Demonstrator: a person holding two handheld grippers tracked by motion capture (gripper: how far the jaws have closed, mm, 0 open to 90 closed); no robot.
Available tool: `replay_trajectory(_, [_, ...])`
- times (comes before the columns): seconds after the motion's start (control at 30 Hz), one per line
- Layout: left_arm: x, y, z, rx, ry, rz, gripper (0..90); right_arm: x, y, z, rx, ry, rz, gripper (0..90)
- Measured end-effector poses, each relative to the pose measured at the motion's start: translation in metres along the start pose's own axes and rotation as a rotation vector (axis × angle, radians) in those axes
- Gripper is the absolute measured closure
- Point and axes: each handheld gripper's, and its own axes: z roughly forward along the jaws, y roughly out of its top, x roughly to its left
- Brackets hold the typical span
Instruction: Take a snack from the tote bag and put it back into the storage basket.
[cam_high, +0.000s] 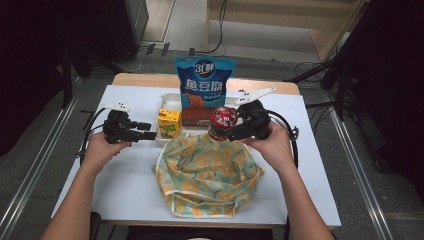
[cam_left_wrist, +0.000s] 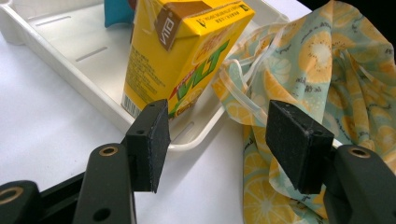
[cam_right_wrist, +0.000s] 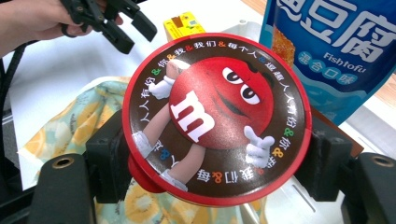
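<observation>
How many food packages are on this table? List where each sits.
4: yellow juice carton in the white tray; blue fish tofu bag standing behind; brown box below it; M&M's tub in the right gripper. Others may be hidden.

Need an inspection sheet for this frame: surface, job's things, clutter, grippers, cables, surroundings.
Surface: white table, wooden strip at its far edge.
Job's things: red-lidded M&M's candy tub above the lemon-print fabric bag; yellow lemon-tea carton upright in the white plastic tray; blue fish-tofu snack pouch standing behind.
Clutter: nothing seen.
Grippers: left gripper open, empty, facing the carton; right gripper shut on the tub.
Cables: black cable loops from right gripper; more on the floor.
Surroundings: grey floor, dark stands.
</observation>
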Motion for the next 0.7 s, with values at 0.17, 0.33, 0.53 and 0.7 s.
replay_trajectory(0.17, [0.0, -0.002, -0.004, -0.015, -0.002, -0.005, 40.3, -0.011, -0.002, 0.002, 0.005, -0.01, 0.015, 25.7])
replay_trajectory(0.33, [0.0, -0.005, -0.006, -0.01, 0.011, -0.007, 40.3, -0.022, -0.001, 0.0, -0.01, -0.032, 0.026, 25.8])
replay_trajectory(0.53, [-0.001, -0.006, -0.007, -0.004, 0.016, -0.003, 40.2, -0.034, -0.006, 0.002, -0.005, -0.053, 0.046, 25.8])
replay_trajectory(0.7, [-0.001, -0.006, -0.007, -0.009, 0.014, -0.005, 40.2, -0.043, -0.012, 0.007, 0.008, -0.074, 0.06, 25.8])
